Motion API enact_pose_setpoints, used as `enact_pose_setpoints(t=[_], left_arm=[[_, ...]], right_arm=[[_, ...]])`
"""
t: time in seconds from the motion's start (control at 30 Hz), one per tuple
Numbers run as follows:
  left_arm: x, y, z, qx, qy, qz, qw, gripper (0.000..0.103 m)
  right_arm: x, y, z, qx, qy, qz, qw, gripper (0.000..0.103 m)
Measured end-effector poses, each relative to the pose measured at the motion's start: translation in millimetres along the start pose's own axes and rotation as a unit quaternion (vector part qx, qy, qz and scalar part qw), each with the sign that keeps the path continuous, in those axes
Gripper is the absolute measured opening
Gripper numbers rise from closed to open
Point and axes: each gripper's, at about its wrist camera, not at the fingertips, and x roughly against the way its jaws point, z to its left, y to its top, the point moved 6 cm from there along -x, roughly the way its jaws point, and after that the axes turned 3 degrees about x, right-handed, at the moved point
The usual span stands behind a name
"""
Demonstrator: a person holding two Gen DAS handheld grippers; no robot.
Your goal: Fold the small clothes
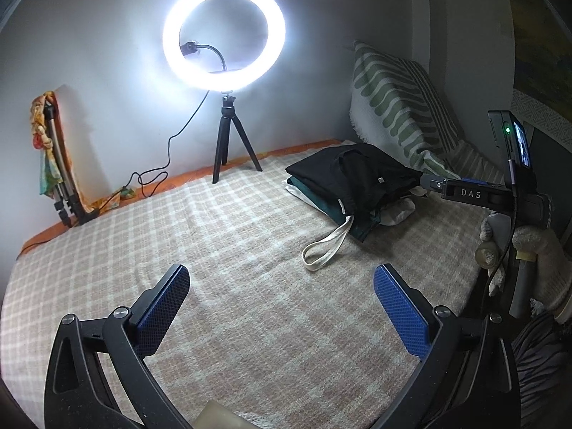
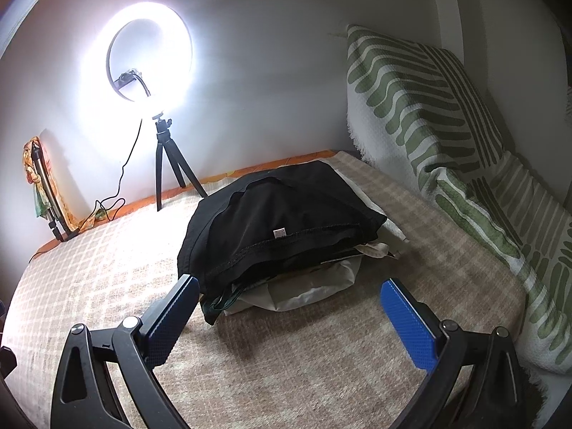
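Two grippers, both hanging over a bed covered in a checked blanket point(image 1: 228, 236). The left gripper point(image 1: 281, 279) has its jaws spread wide with nothing between them, just bare blanket underneath. The right gripper point(image 2: 289, 293) is also wide open and empty, with its left fingertip right next to the near edge of the clothes pile point(image 2: 282, 214); can't tell if it's actually touching.

The pile sits toward the far right part of the bed, near the green-and-white striped pillow point(image 2: 422, 107) propped in the corner. On top is a black garment point(image 2: 279, 211) with a small white tag, and lighter stuff is poking out from under it. In the left wrist view, a cream strap loop point(image 1: 325, 246) trails out of the pile onto the blanket.

Along the far edge of the bed a lit ring light point(image 1: 223, 35) stands on a small black tripod point(image 1: 228, 143), with its cable running off to the left.
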Motion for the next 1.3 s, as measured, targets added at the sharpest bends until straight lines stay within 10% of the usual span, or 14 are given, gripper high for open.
enact_pose_setpoints(t=[1.3], left_arm=[[-2.6, -5.0, -1.9, -0.006, -0.005, 0.004, 1.0000, 0.102]], right_arm=[[-1.7, 2.8, 8.9, -0.008, 0.018, 0.005, 1.000, 0.103]])
